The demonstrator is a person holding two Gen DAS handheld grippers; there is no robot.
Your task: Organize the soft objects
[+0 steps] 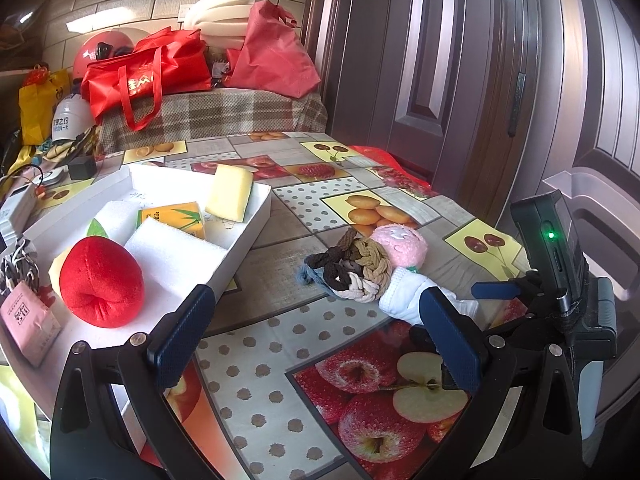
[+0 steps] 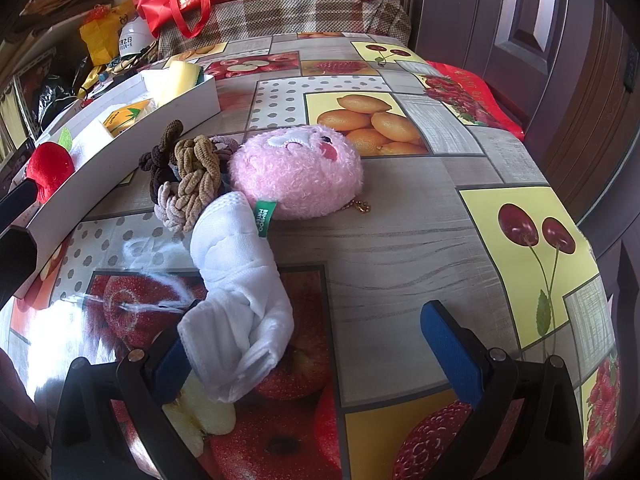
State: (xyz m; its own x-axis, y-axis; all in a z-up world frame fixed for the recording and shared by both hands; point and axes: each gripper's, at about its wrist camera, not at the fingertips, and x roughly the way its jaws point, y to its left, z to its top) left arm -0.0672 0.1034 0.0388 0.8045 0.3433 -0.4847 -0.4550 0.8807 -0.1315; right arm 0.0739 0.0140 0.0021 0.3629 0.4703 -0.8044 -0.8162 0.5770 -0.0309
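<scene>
A white tray on the table holds a red plush apple, white foam, a yellow sponge and a yellow tissue pack. To its right lie braided hair ties, a pink plush and a rolled white cloth. My left gripper is open and empty, near the tray's front. In the right wrist view the cloth lies between the open fingers of my right gripper, close to the left finger. The pink plush and hair ties lie beyond it.
The table has a fruit-print cover. Red bags, foam pieces and a helmet sit on a plaid-covered surface behind. Clutter lies at the left. A dark door stands at the right. The right gripper's body shows at the right.
</scene>
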